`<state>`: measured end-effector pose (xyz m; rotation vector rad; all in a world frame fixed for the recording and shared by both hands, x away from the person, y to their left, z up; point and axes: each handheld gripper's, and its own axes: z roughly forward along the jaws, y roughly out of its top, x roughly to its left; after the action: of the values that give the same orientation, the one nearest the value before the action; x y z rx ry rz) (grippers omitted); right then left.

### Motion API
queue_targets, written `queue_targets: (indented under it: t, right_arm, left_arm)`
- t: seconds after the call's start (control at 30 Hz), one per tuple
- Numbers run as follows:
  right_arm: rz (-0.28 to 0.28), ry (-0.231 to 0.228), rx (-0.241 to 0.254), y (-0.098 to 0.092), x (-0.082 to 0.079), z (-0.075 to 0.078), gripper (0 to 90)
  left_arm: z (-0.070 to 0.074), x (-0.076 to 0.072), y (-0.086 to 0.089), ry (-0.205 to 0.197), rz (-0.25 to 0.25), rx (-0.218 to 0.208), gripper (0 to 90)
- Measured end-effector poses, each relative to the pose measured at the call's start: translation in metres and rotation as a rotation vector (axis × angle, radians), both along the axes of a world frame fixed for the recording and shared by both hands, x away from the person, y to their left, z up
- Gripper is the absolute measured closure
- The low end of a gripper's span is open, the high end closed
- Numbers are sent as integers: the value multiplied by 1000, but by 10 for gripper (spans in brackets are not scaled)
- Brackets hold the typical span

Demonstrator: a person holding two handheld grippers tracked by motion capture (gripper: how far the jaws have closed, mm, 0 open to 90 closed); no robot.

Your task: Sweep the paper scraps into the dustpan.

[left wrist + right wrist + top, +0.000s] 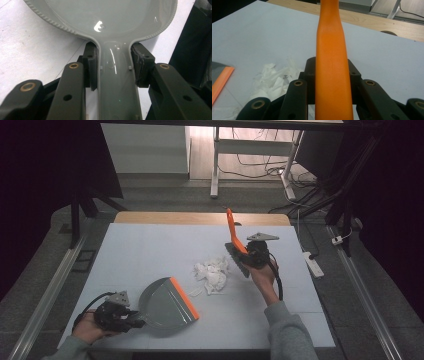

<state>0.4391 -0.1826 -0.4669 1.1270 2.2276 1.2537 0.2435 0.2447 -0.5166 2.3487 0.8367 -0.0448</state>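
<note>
At the near left corner of the table [130, 250], my left hand [87, 327] lies low, palm up under my left gripper [134, 322], forearm entering from the bottom edge. Its jaws are closed flat against both sides of the grey handle of the dustpan [162, 302]; in the left gripper view the pads [91, 66] press the handle of the dustpan [117, 82] just below where the pan widens. The pan rests on the table with its orange lip turned toward the middle.

Middle of the table: a heap of crumpled white paper [212, 272], just beyond the pan's lip and apart from it; in the right gripper view the paper [274, 77] lies left of my jaws.

Right of the heap: my right hand [262, 275] is raised, grey sleeve [290, 332] coming up from the bottom edge, wrist bent so my right gripper [246, 254] points away and upward. Its jaws are clamped on the orange handle of the brush [235, 240], which slants up and away; the brush's dark head hangs just beside the paper. In the right gripper view the handle of the brush [332, 65] runs straight up between the pads.

Labels, writing: none legible on any item.
</note>
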Motion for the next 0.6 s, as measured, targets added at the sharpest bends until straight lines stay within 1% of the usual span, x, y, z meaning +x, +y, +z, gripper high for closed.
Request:
queue_targets:
  t: [0.17,0.53,0.6]
  right_arm:
    - [-11,11,-15,1,8,-4,704]
    - [-25,38,-19,6,18,-14,704]
    - [-28,43,-31,8,21,-17,704]
  left_arm:
    - [-1,2,-1,7,-5,-1,614]
    - [-2,3,-2,12,-6,-4,614]
    - [-2,3,-2,12,-6,-4,614]
